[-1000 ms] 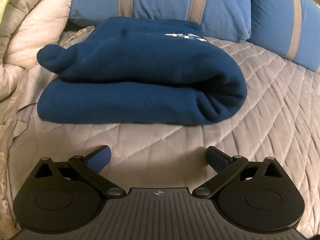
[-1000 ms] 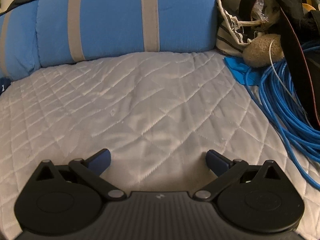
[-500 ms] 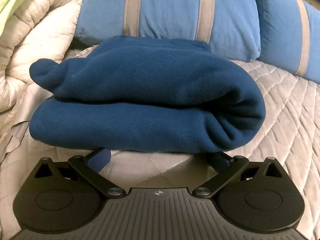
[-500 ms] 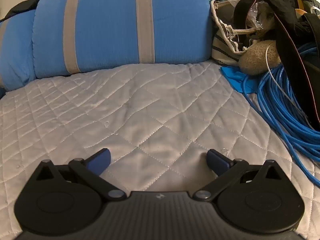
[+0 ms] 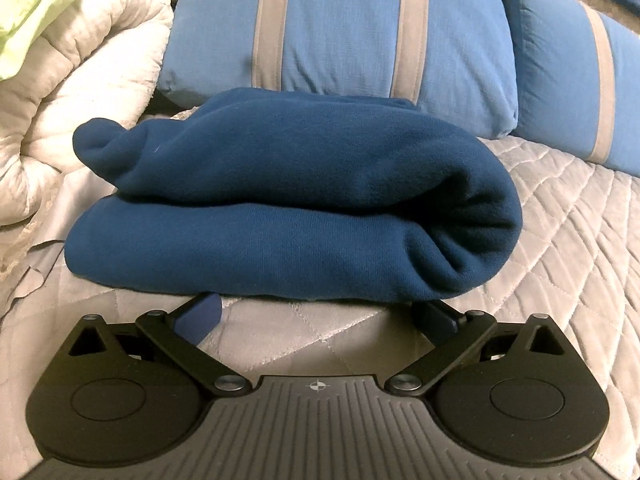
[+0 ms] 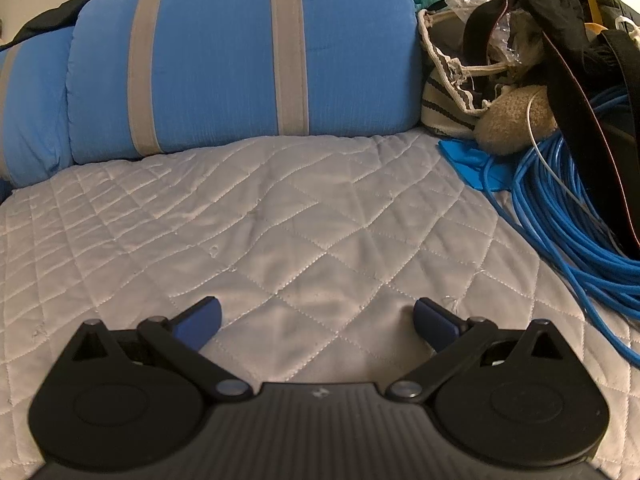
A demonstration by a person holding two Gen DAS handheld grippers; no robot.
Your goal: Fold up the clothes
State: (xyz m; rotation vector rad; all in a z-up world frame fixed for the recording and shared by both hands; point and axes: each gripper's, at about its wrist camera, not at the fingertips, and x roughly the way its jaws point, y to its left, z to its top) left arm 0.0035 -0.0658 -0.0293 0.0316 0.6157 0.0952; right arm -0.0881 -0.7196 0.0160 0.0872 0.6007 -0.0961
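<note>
A folded navy fleece garment [image 5: 288, 208] lies on the grey quilted bed cover [image 5: 560, 240] in the left wrist view, its rolled fold facing me. My left gripper [image 5: 316, 312] is open and empty, low on the cover, its fingertips just under the garment's front edge. My right gripper [image 6: 316, 320] is open and empty over bare quilt [image 6: 280, 220]; the garment does not show in the right wrist view.
Blue pillows with grey stripes [image 5: 352, 32] stand behind the garment and also in the right wrist view [image 6: 240, 56]. A rolled cream comforter [image 5: 72, 92] lies at left. A coil of blue cable [image 6: 568, 216], a striped bag [image 6: 448, 92] and dark clutter sit at right.
My left gripper moved forward and down until its fingertips reached the garment's front edge. My right gripper moved slightly closer to the pillow. Both stayed open.
</note>
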